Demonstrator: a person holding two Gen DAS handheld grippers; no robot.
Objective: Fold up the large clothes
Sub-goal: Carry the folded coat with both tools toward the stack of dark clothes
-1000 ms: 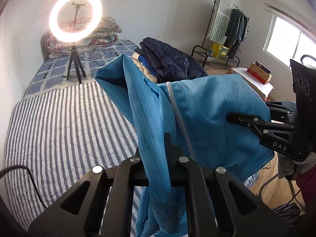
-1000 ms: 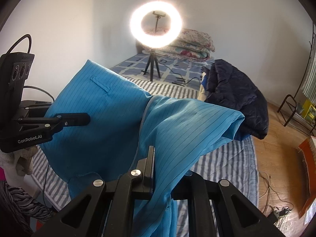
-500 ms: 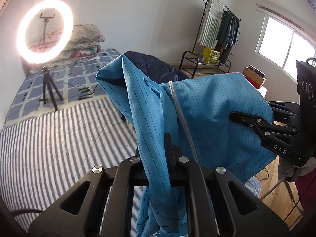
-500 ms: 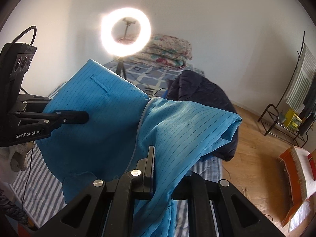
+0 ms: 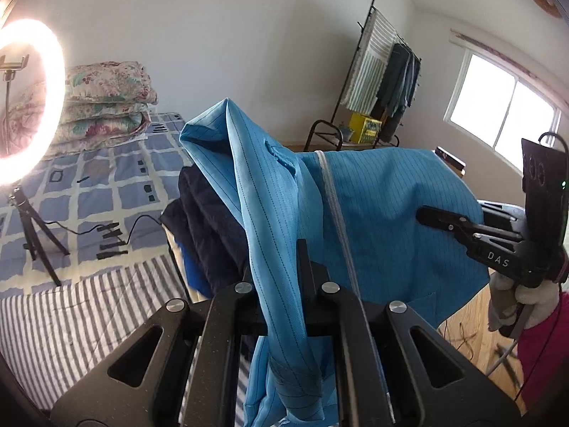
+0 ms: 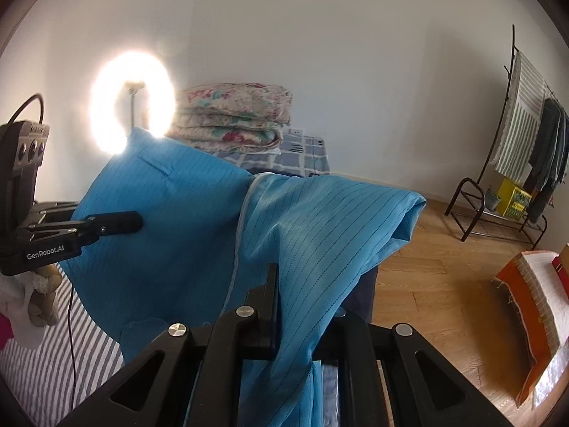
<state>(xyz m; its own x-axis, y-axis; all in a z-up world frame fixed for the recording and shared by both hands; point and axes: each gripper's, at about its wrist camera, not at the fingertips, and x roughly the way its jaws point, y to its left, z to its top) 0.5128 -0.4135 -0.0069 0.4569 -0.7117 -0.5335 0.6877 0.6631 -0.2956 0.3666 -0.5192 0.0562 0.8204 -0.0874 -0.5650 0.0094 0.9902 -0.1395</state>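
I hold a blue pinstriped garment (image 5: 384, 213) aloft between both tools. My left gripper (image 5: 275, 245) is clenched on a bunched fold of its fabric, which rises toward 11 o'clock in the left wrist view and drapes down between the fingers. My right gripper (image 6: 274, 274) is likewise clamped on the cloth, seen at 3 o'clock in the left wrist view, gripped by a hand in a white glove (image 5: 512, 302). A pale zipper (image 5: 334, 210) runs down the stretched panel between the two grips. Behind the garment, at 9 o'clock in the left wrist view, folded dark navy clothing (image 5: 206, 220) lies on the striped bed (image 5: 71, 313). A lit ring light (image 5: 32, 99) on a tripod stands at 10 o'clock, floral quilts (image 5: 106, 96) just beside it. A clothes rack (image 5: 384, 71) stands at 1 o'clock.
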